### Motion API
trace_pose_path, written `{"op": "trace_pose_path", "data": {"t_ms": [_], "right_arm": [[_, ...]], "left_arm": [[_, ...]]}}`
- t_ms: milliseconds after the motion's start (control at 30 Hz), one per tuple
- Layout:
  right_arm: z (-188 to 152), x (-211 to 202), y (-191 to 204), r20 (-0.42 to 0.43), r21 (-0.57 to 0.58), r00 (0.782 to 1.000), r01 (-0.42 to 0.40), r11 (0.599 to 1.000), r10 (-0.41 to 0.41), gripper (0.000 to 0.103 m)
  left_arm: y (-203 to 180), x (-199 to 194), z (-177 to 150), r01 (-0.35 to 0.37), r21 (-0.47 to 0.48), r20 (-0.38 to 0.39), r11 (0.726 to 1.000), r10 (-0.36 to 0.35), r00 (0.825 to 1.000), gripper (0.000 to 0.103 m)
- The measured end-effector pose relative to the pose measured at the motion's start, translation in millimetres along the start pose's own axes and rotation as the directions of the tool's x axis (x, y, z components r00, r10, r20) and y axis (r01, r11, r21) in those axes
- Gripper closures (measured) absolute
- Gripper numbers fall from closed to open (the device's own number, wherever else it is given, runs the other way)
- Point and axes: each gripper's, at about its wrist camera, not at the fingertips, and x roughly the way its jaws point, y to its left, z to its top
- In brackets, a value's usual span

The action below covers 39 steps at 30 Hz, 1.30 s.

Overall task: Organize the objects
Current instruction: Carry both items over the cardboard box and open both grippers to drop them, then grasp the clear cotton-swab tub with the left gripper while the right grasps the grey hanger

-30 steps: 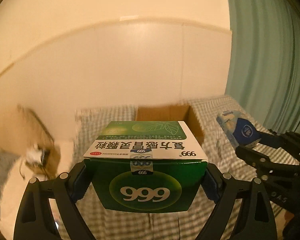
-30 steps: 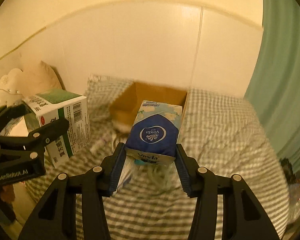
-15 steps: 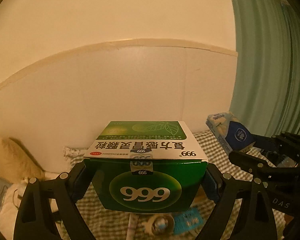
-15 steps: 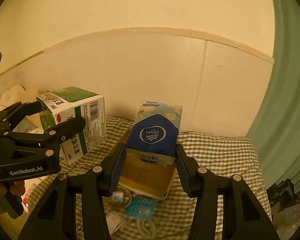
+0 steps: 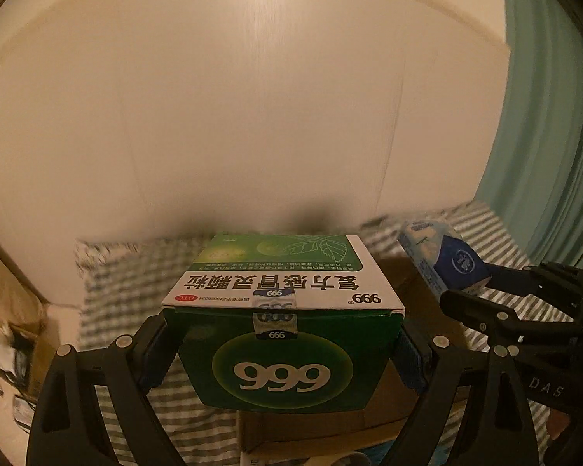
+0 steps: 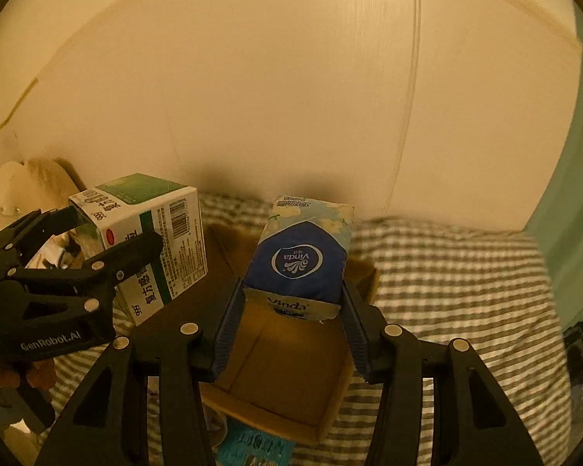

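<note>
Box (image 5: 283,322) and tissues (image 6: 301,256) are hanging above the carton (image 6: 283,369) on the bed (image 6: 447,272), left tongs (image 5: 281,353) clamping the box, right tongs (image 6: 291,322) clamping the tissues just ahead, probably awaiting release into it.

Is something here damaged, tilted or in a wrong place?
Nothing looks damaged or spilled. The green medicine box is shut in the left gripper with its print upside down toward that camera. The blue tissue pack sits upright in the right gripper, above the open cardboard box.
</note>
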Motion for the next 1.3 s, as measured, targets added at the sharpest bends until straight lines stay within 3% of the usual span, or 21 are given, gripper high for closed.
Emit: {"op": "trace_pose_path", "data": {"t_ms": [33, 200, 300, 400, 467, 533, 633, 800, 1000, 1200, 1300], "right_arm": [[-3, 9, -1, -0.013, 0.006, 1.000, -0.005, 1.000, 0.005, 0.054], [-18, 45, -14, -0.083, 0.015, 0.996, -0.021, 1.000, 0.022, 0.054], [-26, 52, -19, -0.095, 0.035, 0.995, -0.022, 0.999, 0.025, 0.052], [-26, 49, -28, -0.094, 0.095, 0.995, -0.027, 0.995, 0.036, 0.045], [-22, 39, -34, -0.079, 0.115, 0.997, -0.006, 0.993, 0.015, 0.026], [-17, 19, -41, -0.040, 0.133, 0.999, 0.015, 0.991, -0.010, 0.019], [-6, -14, -45, 0.002, 0.167, 1.000, 0.001, 0.986, -0.002, 0.018], [18, -93, -24, 0.088, 0.135, 0.996, 0.021, 0.991, -0.033, 0.016], [25, -193, -3, 0.180, 0.107, 0.983, 0.022, 0.994, -0.041, 0.012], [-3, -280, 17, 0.246, 0.041, 0.969, 0.020, 0.999, -0.030, 0.000], [-32, -295, 16, 0.263, 0.011, 0.964, 0.024, 1.000, -0.026, 0.000]], "left_arm": [[1, 10, -6, 0.002, 0.006, -0.016, 1.000, -0.002, 1.000, 0.010], [-12, 21, -17, -0.053, 0.128, 0.043, 0.990, 0.047, 0.998, 0.010], [-22, 17, -18, -0.041, 0.132, 0.054, 0.990, 0.034, 0.998, 0.009], [-16, 14, -14, 0.006, 0.079, 0.050, 0.997, -0.010, 0.999, 0.005], [-9, 6, -8, 0.019, 0.028, 0.048, 0.999, -0.020, 0.999, 0.000], [-10, -4, -4, 0.013, -0.010, 0.047, 1.000, -0.013, 0.999, 0.000], [-6, -29, 6, 0.006, -0.029, 0.057, 1.000, -0.004, 0.998, 0.000], [-17, -103, 14, -0.060, -0.015, 0.127, 0.998, 0.062, 0.990, 0.000], [-10, -199, 20, -0.070, -0.114, 0.160, 0.991, 0.088, 0.983, 0.000], [-11, -264, 5, -0.088, -0.150, 0.227, 0.985, 0.121, 0.966, 0.000], [-14, -285, -17, -0.117, -0.148, 0.236, 0.982, 0.150, 0.960, 0.000]]}}
